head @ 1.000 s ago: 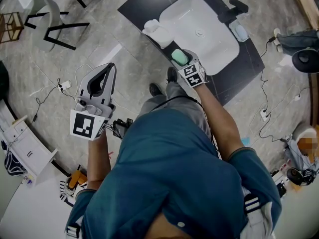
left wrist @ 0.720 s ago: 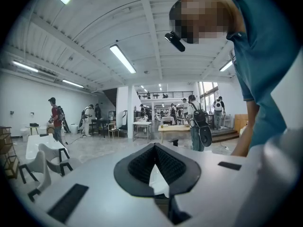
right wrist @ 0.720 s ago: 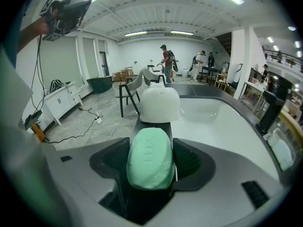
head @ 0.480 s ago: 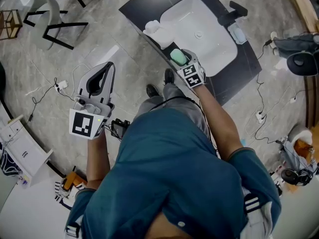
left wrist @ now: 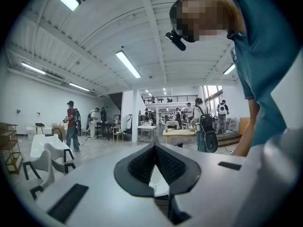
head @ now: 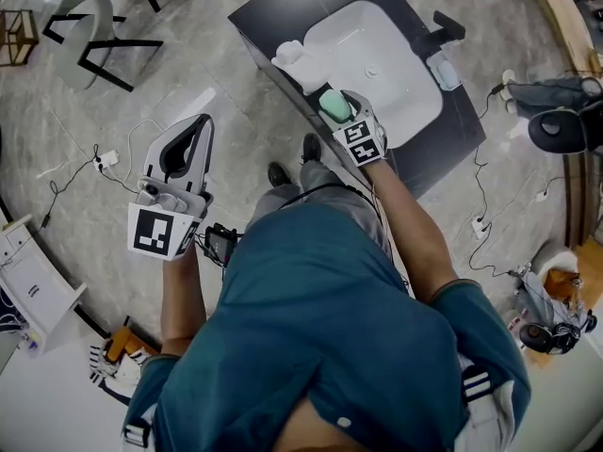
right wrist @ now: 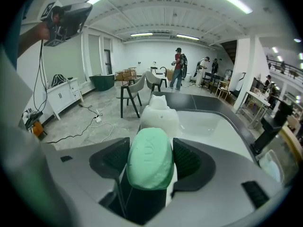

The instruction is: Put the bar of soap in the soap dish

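A pale green bar of soap (head: 335, 106) sits between the jaws of my right gripper (head: 332, 98), which is shut on it above the near edge of the black counter (head: 268, 17). In the right gripper view the soap (right wrist: 150, 161) fills the gap between the pads, and that gripper (right wrist: 151, 145) points down toward the white basin (right wrist: 213, 126). A small light-blue dish (head: 446, 72) lies beside the black tap (head: 443, 28) at the basin's far side. My left gripper (head: 200, 122) hangs over the floor well to the left, jaws shut and empty (left wrist: 153, 148).
A white cat-shaped container (head: 296, 58) stands on the counter left of the basin (head: 396, 73), just beyond the soap. Cables (head: 71, 182) run across the grey floor. Chairs (head: 94, 26) stand at the upper left. Several people stand far off in the hall.
My right gripper has lifted slightly with the soap still held. The left gripper has drifted a little over the floor, still shut.
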The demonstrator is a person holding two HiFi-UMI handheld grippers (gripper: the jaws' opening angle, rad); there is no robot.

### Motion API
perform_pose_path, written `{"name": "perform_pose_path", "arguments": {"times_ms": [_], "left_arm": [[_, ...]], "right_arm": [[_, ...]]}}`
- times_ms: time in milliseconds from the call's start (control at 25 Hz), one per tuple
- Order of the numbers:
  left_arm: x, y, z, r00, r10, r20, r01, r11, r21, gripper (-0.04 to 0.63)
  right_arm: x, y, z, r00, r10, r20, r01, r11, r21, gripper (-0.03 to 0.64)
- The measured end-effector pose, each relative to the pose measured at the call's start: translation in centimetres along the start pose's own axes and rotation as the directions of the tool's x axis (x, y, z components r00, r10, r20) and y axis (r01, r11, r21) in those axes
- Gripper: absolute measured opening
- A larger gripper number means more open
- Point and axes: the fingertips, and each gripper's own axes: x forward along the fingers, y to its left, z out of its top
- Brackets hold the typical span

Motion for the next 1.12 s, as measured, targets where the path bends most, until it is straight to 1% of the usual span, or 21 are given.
{"name": "perform_pose_path", "arguments": {"times_ms": [320,600,720,840,960,1120], "left_arm": [[-1.3,1.2,-0.2,0.999,0.037,0.022,-0.037,0.999,-0.009,0.003],[-2.5,2.2,-0.6,0.997,0.068,0.037,-0.068,0.998,-0.020,0.003],[-2.9,2.5,-0.8,0.996,0.083,0.042,-0.082,0.996,-0.026,0.003],[-3.4,3.0,-1.0,0.994,0.096,0.048,-0.095,0.995,-0.031,0.003],[-3.9,3.5,-1.3,0.993,0.110,0.050,-0.108,0.994,-0.035,0.003],[-4.6,4.1,-1.6,0.990,0.132,0.053,-0.130,0.991,-0.040,0.003]], "right_arm": [[-1.0,-0.8,2.0,1.000,-0.024,-0.004,0.024,0.999,-0.044,0.296],[-1.2,-1.5,3.8,1.000,-0.027,-0.004,0.027,0.997,-0.073,0.296],[-1.0,-1.7,4.6,1.000,-0.020,-0.003,0.020,0.996,-0.087,0.296],[-0.9,-2.1,5.5,0.999,-0.031,-0.025,0.028,0.993,-0.111,0.296],[-0.3,-2.3,6.3,0.999,-0.025,-0.036,0.021,0.993,-0.113,0.296],[0.7,-2.7,7.6,1.000,-0.018,-0.021,0.016,0.993,-0.118,0.296]]}}
